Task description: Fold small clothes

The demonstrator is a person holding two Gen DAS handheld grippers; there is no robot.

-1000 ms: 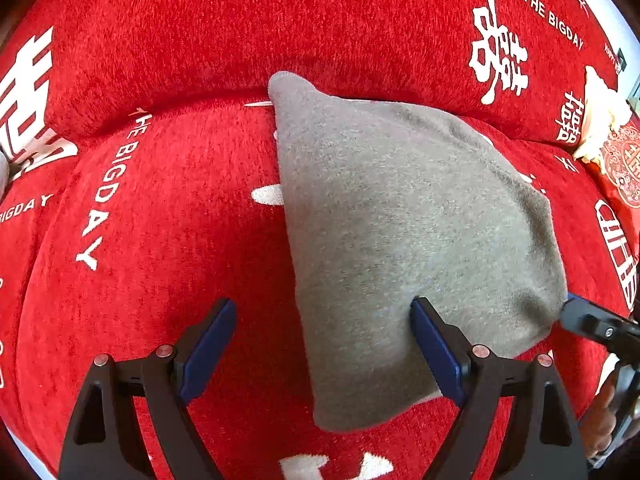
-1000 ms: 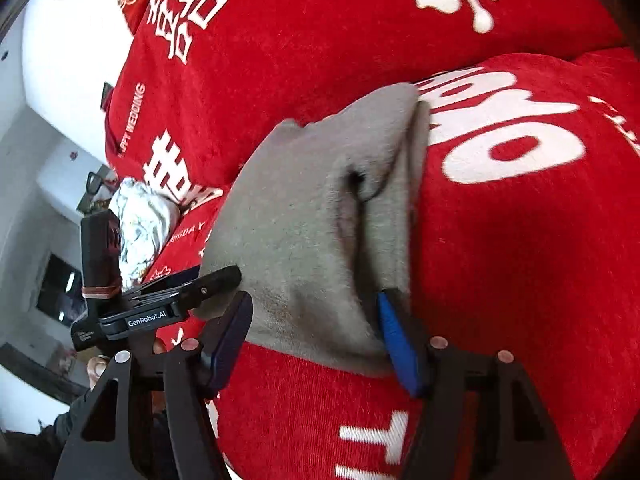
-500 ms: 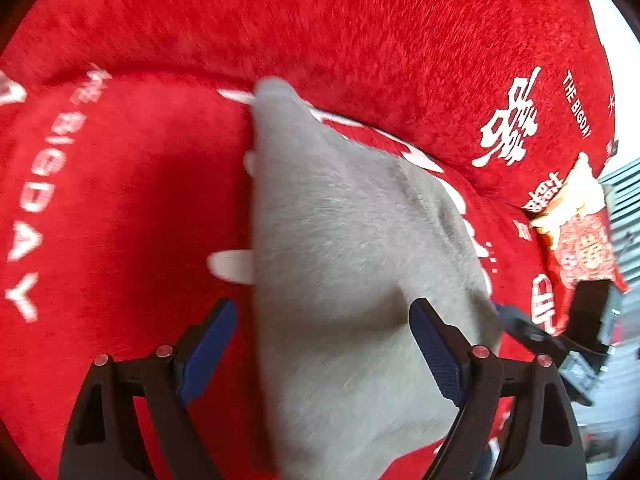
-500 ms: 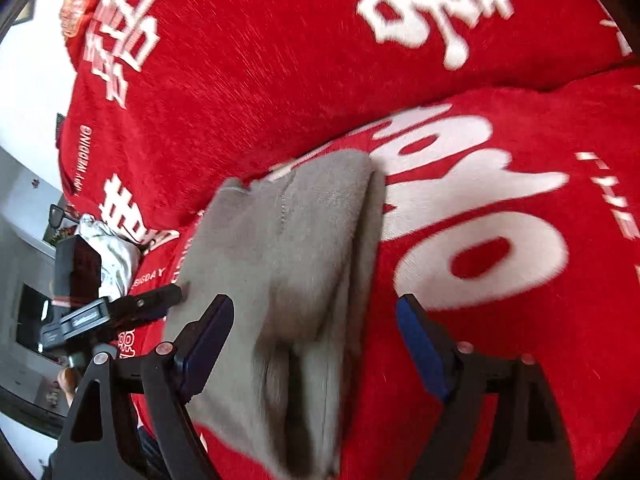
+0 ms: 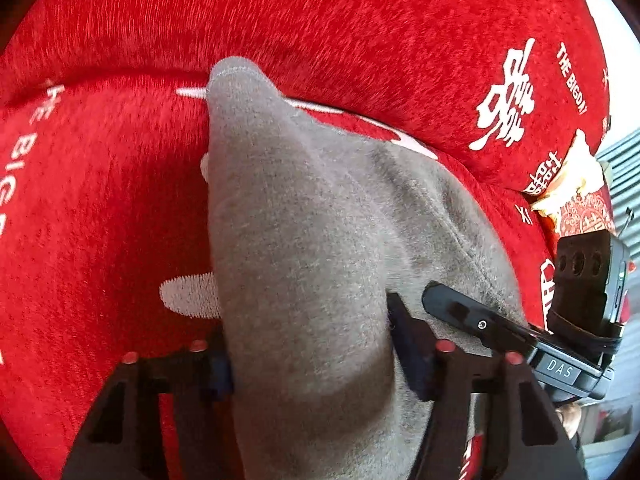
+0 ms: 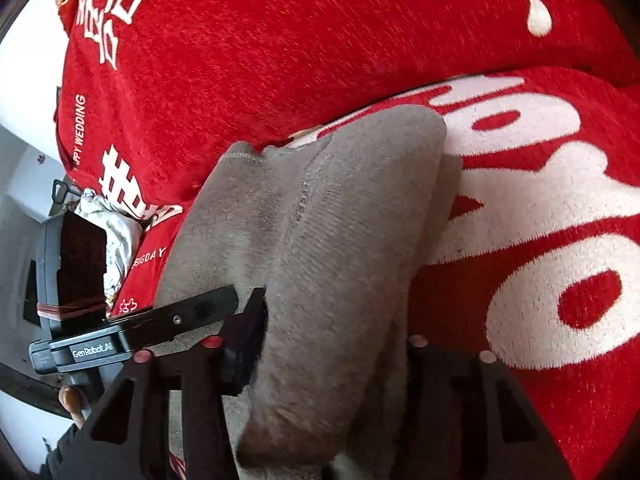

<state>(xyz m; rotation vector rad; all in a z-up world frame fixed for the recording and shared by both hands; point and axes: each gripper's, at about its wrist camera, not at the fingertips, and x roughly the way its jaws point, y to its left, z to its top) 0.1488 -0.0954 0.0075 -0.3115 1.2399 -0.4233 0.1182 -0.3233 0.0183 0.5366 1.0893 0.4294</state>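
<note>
Red plush sofa cover (image 5: 360, 20) fills both views, nap fuzzy, printed with white Chinese characters and English lettering: "THE BIGDAY", "HAPPY WEDDING". Backrest cushion (image 6: 320, 40) rises behind the seat cushion (image 5: 100, 200); a crease runs between them. Red-and-gold patterned packet (image 5: 576, 200) sits at the sofa's far end in the left view. Pale crumpled bundle (image 6: 116, 232) lies at the sofa's edge in the right view. White wall (image 6: 24, 80) beyond. Bright daylight, soft shadows.
</note>
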